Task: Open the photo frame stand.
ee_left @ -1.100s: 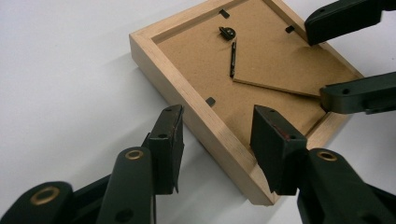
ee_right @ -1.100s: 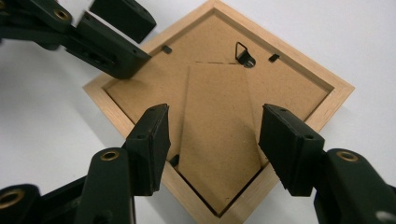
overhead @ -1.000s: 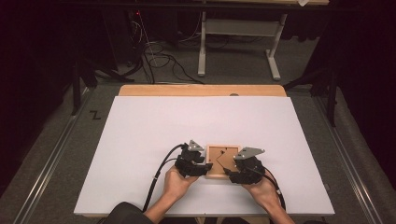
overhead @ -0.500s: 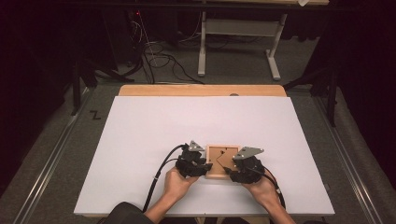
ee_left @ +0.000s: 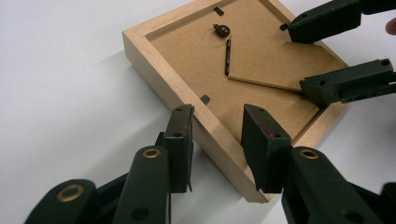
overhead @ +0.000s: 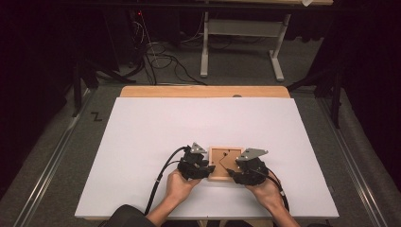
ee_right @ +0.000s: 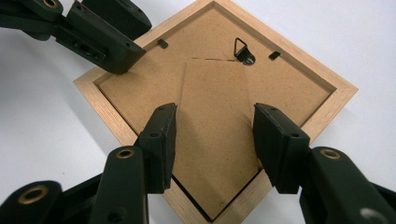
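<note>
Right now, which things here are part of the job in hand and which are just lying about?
In the job:
- frame, lying face down, with its stand flap and hanger
- left tongs, straddling the frame's edge
- right tongs, over the flap

Just lying about:
- white table
- cables on the floor
- white stand beyond the table

Face-down wooden picture frame [ee_right: 299, 79], backing stand [ee_right: 215, 135] between black jaws
</note>
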Action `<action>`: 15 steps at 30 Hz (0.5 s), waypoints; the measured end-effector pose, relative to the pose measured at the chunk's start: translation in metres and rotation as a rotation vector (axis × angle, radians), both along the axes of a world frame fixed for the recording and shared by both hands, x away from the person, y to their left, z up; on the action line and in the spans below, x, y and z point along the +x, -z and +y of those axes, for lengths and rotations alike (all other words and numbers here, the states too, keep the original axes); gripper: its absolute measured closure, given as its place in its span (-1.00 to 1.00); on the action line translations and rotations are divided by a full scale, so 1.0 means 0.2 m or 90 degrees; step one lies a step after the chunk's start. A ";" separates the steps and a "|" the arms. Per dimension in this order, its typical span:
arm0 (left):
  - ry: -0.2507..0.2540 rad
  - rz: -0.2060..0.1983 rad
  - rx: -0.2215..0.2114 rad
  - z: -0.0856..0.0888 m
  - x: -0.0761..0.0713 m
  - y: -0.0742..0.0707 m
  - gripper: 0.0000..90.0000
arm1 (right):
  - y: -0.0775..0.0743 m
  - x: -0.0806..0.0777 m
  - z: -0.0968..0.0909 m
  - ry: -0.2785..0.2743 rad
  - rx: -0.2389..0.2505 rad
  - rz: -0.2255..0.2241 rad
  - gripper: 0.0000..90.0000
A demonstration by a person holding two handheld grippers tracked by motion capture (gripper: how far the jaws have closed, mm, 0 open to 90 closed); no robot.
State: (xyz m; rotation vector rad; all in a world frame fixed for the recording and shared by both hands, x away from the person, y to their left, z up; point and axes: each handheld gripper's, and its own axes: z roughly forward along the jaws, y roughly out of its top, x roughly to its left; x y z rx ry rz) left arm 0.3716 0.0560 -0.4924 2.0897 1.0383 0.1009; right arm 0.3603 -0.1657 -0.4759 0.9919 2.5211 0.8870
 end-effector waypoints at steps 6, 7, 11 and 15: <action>0.002 -0.002 0.001 0.00 0.00 0.00 0.42 | -0.01 0.00 0.00 -0.003 0.004 0.000 0.14; 0.002 -0.002 0.001 0.00 0.00 0.00 0.42 | -0.01 0.00 0.00 -0.002 0.005 0.000 0.14; 0.002 -0.002 0.001 0.00 0.00 0.00 0.42 | -0.01 0.00 0.00 -0.001 0.007 -0.003 0.14; 0.002 -0.002 0.001 0.00 0.00 0.00 0.42 | -0.02 0.00 0.00 -0.003 0.008 -0.002 0.14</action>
